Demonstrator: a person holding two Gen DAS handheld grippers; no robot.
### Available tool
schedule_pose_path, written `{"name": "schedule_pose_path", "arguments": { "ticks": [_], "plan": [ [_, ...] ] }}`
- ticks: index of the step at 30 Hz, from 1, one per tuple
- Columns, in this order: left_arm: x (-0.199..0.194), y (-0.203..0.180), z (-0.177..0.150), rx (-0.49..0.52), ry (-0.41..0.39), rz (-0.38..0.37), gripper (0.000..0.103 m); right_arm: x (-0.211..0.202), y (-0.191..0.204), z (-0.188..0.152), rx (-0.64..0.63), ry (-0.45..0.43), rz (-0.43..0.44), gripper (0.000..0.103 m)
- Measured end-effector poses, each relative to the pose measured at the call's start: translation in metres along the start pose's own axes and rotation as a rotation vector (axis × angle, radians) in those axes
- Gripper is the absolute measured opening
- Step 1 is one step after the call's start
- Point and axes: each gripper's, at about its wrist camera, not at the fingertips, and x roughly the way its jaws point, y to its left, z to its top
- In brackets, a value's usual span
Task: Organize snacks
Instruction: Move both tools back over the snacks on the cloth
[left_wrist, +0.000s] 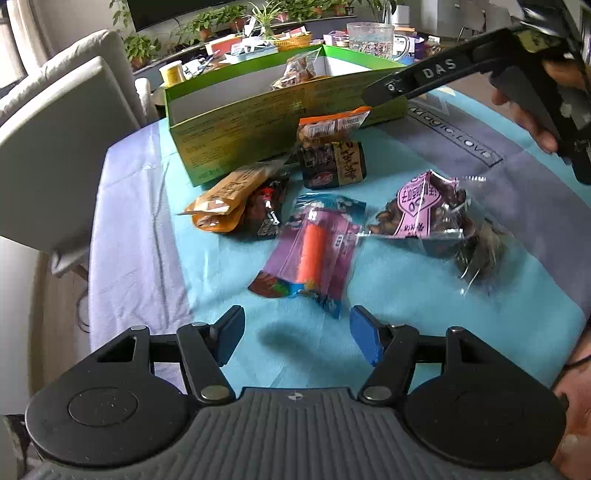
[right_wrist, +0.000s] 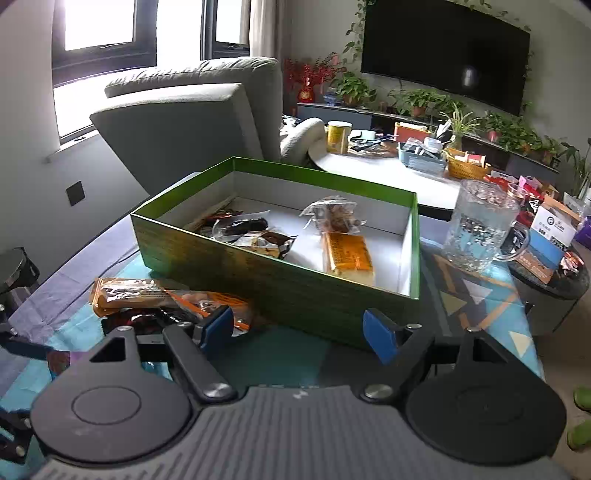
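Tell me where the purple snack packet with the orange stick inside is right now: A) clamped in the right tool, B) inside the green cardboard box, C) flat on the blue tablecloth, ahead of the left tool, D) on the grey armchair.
C: the purple snack packet lies on the blue tablecloth, beyond the open left tool.

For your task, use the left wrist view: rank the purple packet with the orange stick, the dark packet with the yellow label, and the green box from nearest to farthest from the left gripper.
Measured from the left gripper:
1. Purple packet, just ahead of the open jaws, centre.
2. Dark packet with yellow label, farther back, propped against the box.
3. Green box, at the back of the table.
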Motion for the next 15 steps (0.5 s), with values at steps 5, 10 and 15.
{"name": "schedule_pose_path", "arguments": {
  "ticks": [5,10,15],
  "plan": [
    [-0.006,-0.007,0.013,0.095,-0.072,0.021,0.061,0.0,0.002,0.001,0.001,-0.004,0.009,0.053],
    [0.018,-0.012,0.025,0.158,-0.031,0.01,0.061,-0.003,0.0,-0.001,0.011,0.007,0.014,0.053],
    [0.025,-0.002,0.025,0.051,-0.032,-0.032,0.061,-0.015,0.001,-0.008,0.06,0.07,0.093,0.053]
  ]
}}
